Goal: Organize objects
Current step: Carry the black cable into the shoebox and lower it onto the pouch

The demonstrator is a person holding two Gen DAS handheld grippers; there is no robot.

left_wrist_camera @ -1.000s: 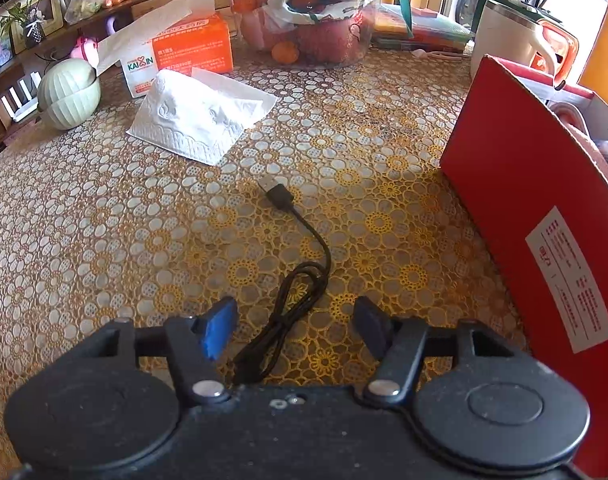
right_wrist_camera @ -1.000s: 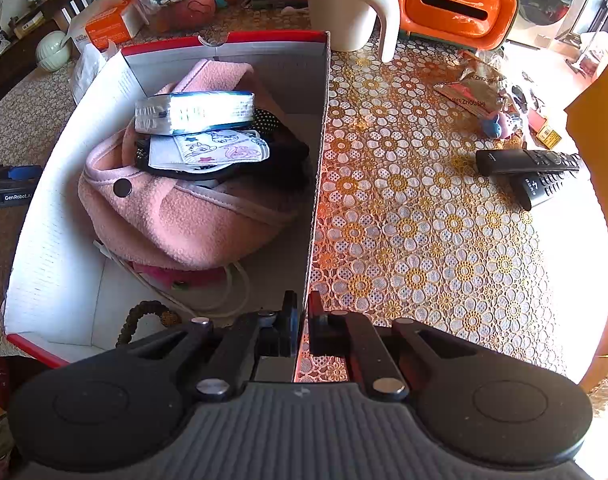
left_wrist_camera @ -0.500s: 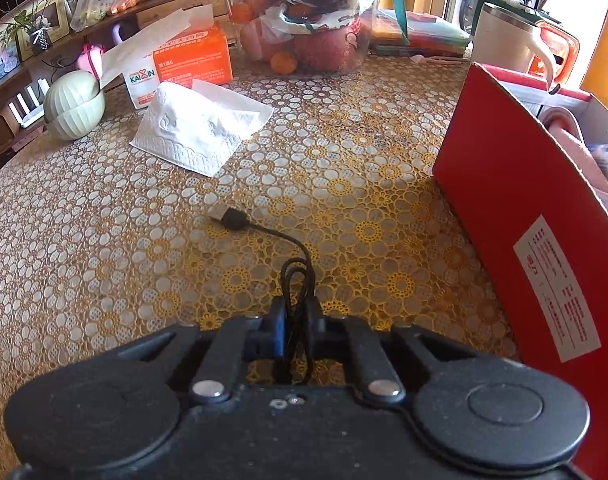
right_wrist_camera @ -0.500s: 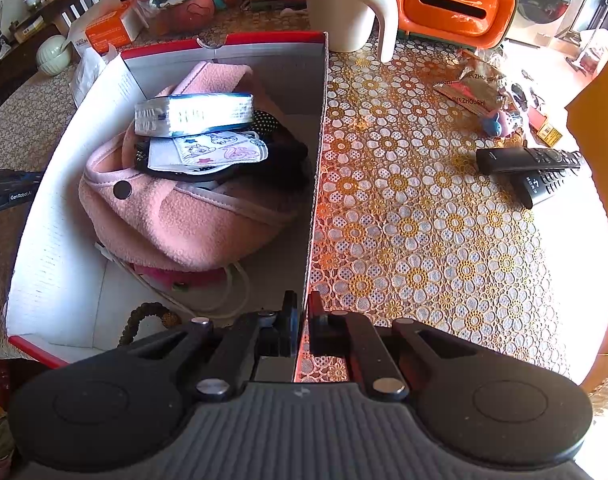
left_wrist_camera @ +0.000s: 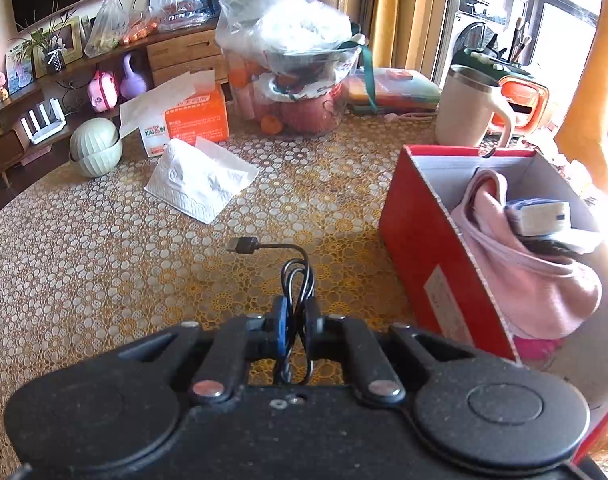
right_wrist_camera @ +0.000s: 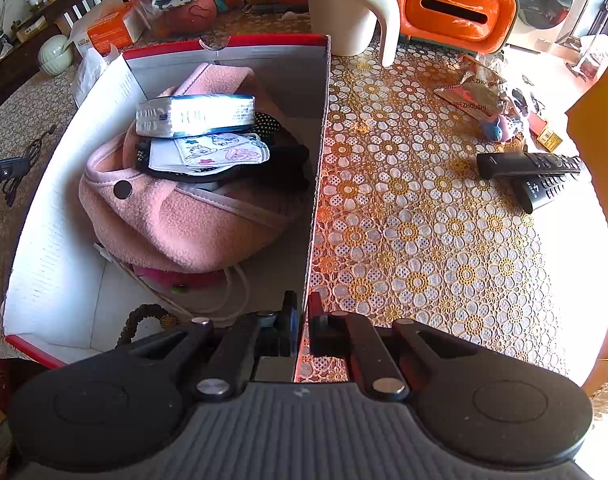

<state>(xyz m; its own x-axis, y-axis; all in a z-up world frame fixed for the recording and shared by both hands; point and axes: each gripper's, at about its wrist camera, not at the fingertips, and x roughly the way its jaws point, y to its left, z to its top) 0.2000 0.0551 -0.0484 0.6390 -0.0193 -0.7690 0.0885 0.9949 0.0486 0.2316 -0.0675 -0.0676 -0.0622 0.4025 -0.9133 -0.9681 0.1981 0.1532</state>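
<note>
Orange tissue box (left_wrist_camera: 193, 118) reads "KAIXIN"; snack wrapper (right_wrist_camera: 470, 94) lettering only partly legible. Lace-covered desk (left_wrist_camera: 103, 248), living room. Left tongs (left_wrist_camera: 297, 322) clamp black USB cable (left_wrist_camera: 295, 276); right tongs (right_wrist_camera: 301, 322) pinch red box (right_wrist_camera: 318, 184) wall.

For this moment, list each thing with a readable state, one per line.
Left tool: shut on the black USB cable, coil pinched, plug end free.
Right tool: shut on the red cardboard box's wall.
Red cardboard box: open-topped, partly filled.
Pink fleece bag: inside the box, items stacked on top.
Cream lidded mug: upright.
</note>
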